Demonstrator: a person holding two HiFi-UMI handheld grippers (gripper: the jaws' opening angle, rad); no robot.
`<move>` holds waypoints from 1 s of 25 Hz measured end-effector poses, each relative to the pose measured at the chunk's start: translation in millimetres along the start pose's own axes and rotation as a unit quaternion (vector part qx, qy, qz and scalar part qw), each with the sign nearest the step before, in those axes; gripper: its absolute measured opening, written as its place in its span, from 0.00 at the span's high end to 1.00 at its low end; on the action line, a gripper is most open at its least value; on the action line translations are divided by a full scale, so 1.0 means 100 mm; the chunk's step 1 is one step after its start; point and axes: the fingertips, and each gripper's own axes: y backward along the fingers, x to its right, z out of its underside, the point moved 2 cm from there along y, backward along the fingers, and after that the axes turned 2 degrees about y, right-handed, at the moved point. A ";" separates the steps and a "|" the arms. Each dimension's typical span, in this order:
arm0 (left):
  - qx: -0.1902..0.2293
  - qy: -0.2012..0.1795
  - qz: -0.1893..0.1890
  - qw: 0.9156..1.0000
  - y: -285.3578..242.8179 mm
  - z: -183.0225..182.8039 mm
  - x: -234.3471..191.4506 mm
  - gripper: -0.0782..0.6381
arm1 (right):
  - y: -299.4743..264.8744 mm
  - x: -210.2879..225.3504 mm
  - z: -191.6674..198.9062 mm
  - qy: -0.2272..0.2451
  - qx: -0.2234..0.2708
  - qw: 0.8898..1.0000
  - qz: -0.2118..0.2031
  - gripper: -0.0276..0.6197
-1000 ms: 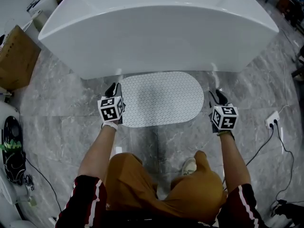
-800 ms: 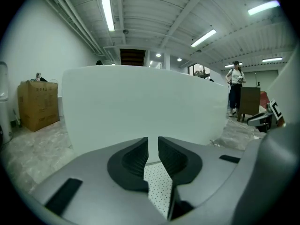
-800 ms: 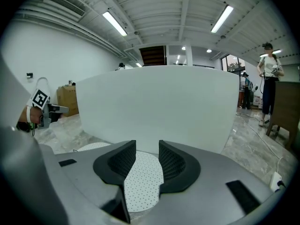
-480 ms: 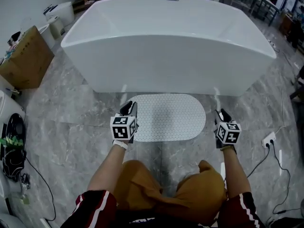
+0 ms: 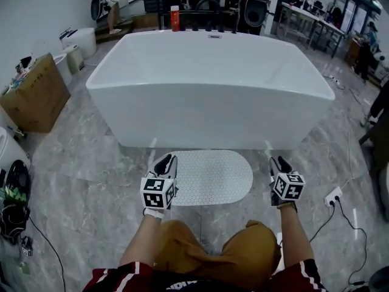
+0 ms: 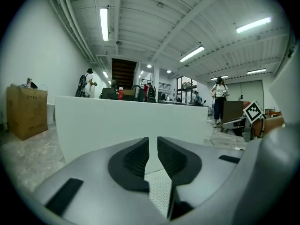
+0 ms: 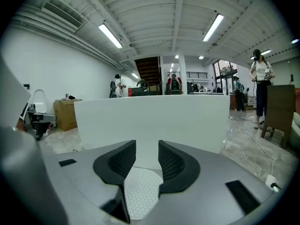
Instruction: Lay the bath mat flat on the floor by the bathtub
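Note:
The white dotted bath mat (image 5: pixel 209 176) lies flat on the grey marble floor, right against the front wall of the white bathtub (image 5: pixel 213 96). My left gripper (image 5: pixel 165 162) hovers over the mat's left end, its jaws a narrow gap apart and empty. My right gripper (image 5: pixel 279 163) hangs just past the mat's right end, open and empty. In the left gripper view the left gripper (image 6: pixel 153 142) faces the bathtub (image 6: pixel 126 121), with the mat (image 6: pixel 159 191) below. The right gripper (image 7: pixel 147 146) likewise looks at the bathtub (image 7: pixel 154 116) over the mat (image 7: pixel 138 191).
A cardboard box (image 5: pixel 33 96) stands at the left by white bins (image 5: pixel 79 41). A red bottle (image 5: pixel 175 18) sits on the tub's far rim. A wall socket with a cable (image 5: pixel 333 196) lies on the floor at right. People stand far behind the tub.
Both grippers have risen and drawn back from the mat, and the head view has lifted so more of the tub and room shows. The mat has stayed flat in place.

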 end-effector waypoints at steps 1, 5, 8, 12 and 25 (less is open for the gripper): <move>0.007 -0.006 0.004 1.000 0.00 -0.11 0.02 0.79 | 0.04 0.00 -0.08 -0.004 0.007 1.000 0.004 0.69; 0.036 -0.018 0.017 0.999 0.06 -0.60 0.15 0.79 | 0.25 0.00 -0.35 -0.022 0.034 0.999 0.016 0.69; 0.064 -0.021 0.021 0.997 0.15 -0.98 0.24 0.80 | 0.38 -0.02 -0.48 -0.028 0.047 0.998 0.015 0.69; 0.091 -0.007 0.023 0.996 0.23 -1.30 0.31 0.81 | 0.43 -0.03 -0.57 -0.026 0.055 0.998 0.012 0.70; 0.074 0.001 0.021 0.997 0.04 -1.97 0.71 0.81 | 0.41 0.18 -1.14 -0.013 0.024 1.000 -0.013 0.70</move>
